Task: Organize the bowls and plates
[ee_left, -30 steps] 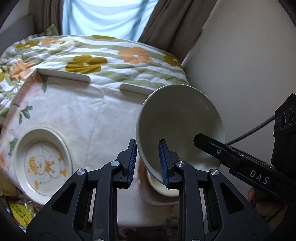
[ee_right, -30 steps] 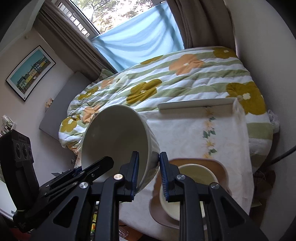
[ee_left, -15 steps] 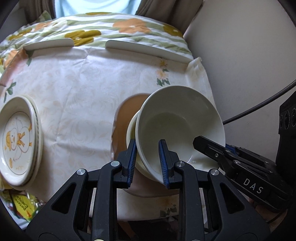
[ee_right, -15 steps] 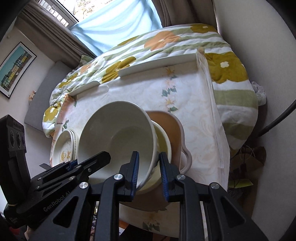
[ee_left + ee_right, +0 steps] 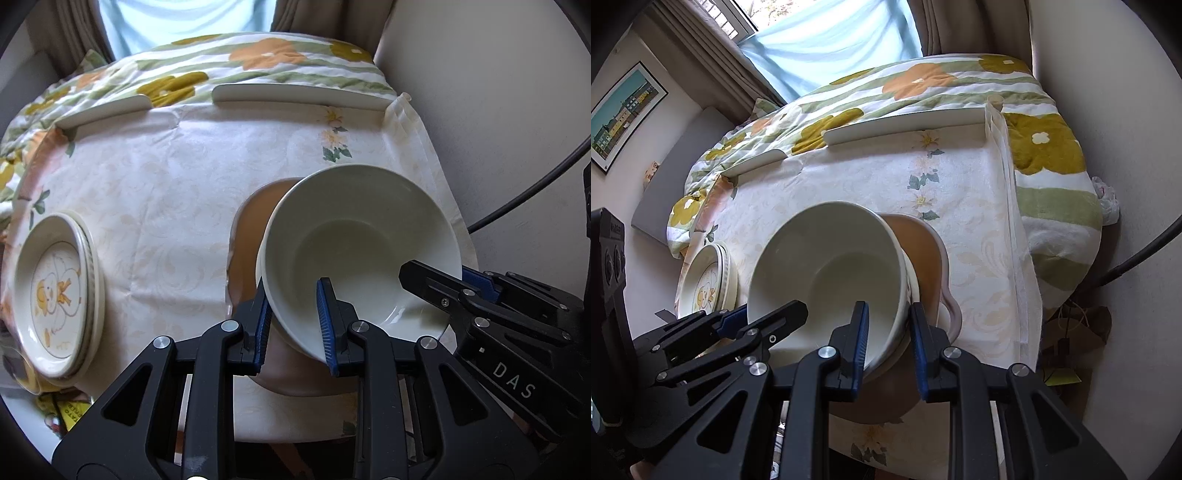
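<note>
A large cream bowl (image 5: 360,236) (image 5: 831,266) sits nested in a second cream bowl (image 5: 260,266) (image 5: 913,280), which rests on a tan plate (image 5: 251,225) (image 5: 923,247) with a handle. My left gripper (image 5: 293,314) is shut on the large bowl's near left rim, one pad inside and one outside. My right gripper (image 5: 888,328) is shut on the same bowl's near right rim. Each gripper shows in the other's view, the right one (image 5: 436,284) and the left one (image 5: 768,325). A stack of duck-pattern plates (image 5: 55,291) (image 5: 709,277) lies at the table's left.
The table (image 5: 166,184) wears a pale floral cloth, with two white rails (image 5: 295,92) along its far edge. Behind it lies a flowered quilt (image 5: 923,85). A wall (image 5: 498,92) and a black cable (image 5: 532,184) are close on the right. Yellow packaging (image 5: 70,410) lies below the left plates.
Both grippers have come down with the large bowl, which was tilted in the air and now sits level inside the smaller bowl on the tan plate.
</note>
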`<state>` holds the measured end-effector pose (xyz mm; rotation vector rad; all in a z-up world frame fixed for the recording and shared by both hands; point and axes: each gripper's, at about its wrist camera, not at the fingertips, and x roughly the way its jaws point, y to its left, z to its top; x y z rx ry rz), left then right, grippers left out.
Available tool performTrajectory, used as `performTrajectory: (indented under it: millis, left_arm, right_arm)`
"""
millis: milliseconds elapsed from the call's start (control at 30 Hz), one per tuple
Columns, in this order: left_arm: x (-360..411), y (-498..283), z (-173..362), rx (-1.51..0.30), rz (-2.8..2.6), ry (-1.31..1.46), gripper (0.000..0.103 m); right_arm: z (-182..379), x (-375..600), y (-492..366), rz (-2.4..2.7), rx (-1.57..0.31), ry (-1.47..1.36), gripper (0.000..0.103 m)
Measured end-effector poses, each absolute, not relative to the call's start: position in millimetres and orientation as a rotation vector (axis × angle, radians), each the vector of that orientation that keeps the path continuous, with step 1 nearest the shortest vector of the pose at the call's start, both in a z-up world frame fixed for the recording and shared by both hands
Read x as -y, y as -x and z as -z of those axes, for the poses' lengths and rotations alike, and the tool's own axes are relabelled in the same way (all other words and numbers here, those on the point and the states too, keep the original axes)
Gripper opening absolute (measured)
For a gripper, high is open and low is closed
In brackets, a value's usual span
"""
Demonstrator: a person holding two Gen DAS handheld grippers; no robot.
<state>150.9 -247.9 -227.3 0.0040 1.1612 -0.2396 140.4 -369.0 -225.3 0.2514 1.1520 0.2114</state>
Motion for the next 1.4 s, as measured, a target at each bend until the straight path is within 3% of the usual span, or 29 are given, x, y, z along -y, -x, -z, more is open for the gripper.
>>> performTrajectory:
  millis: [733, 1000, 1067, 1100, 1133, 1167, 1233, 1300, 1333, 1367, 1400]
  left_arm:
    - [253.8, -151.7, 228.9, -1.160, 0.213, -0.104, 0.021]
    - [237.1, -141.2, 176.4, -1.027, 0.214, -0.092, 0.023]
    - [230.3, -133.3, 156.2, -0.968, 0.211, -0.107, 0.033]
    - [227.0, -129.5, 148.1, -0.938, 0.209, -0.118, 0.059]
    - [223.5, -124.7, 139.3, -0.897, 0.198, -0.140, 0.092]
    - [220.1, -120.0, 132.4, -0.857, 0.185, -0.163, 0.103]
    - [212.8, -111.9, 120.6, -0.791, 0.191, -0.209, 0.102]
    - [205.6, -114.5, 119.7, -0.821, 0.213, -0.230, 0.102]
    - [202.0, -117.1, 121.9, -0.846, 0.223, -0.234, 0.102]
    - [198.8, -119.8, 125.1, -0.870, 0.237, -0.232, 0.102]
    - [194.5, -123.4, 131.0, -0.906, 0.250, -0.230, 0.102]
  right_arm:
    - [218.5, 369.0, -136.8, -0.200, -1.139, -0.223, 0.021]
    - [175.1, 383.4, -126.5, -0.203, -1.032, -0.252, 0.021]
    - [161.3, 387.0, -122.3, -0.211, -1.012, -0.250, 0.021]
    - [154.4, 388.2, -119.9, -0.223, -1.011, -0.245, 0.021]
    - [149.4, 388.1, -118.3, -0.230, -1.011, -0.235, 0.021]
    - [144.3, 387.3, -115.1, -0.238, -1.008, -0.216, 0.021]
    - [136.6, 384.4, -109.2, -0.233, -0.980, -0.174, 0.022]
    - [132.1, 380.6, -99.1, -0.222, -0.944, -0.109, 0.049]
    - [132.7, 378.5, -96.3, -0.213, -0.945, -0.086, 0.072]
    - [134.2, 377.5, -95.0, -0.206, -0.957, -0.068, 0.080]
    - [137.3, 377.3, -94.7, -0.199, -0.983, -0.057, 0.080]
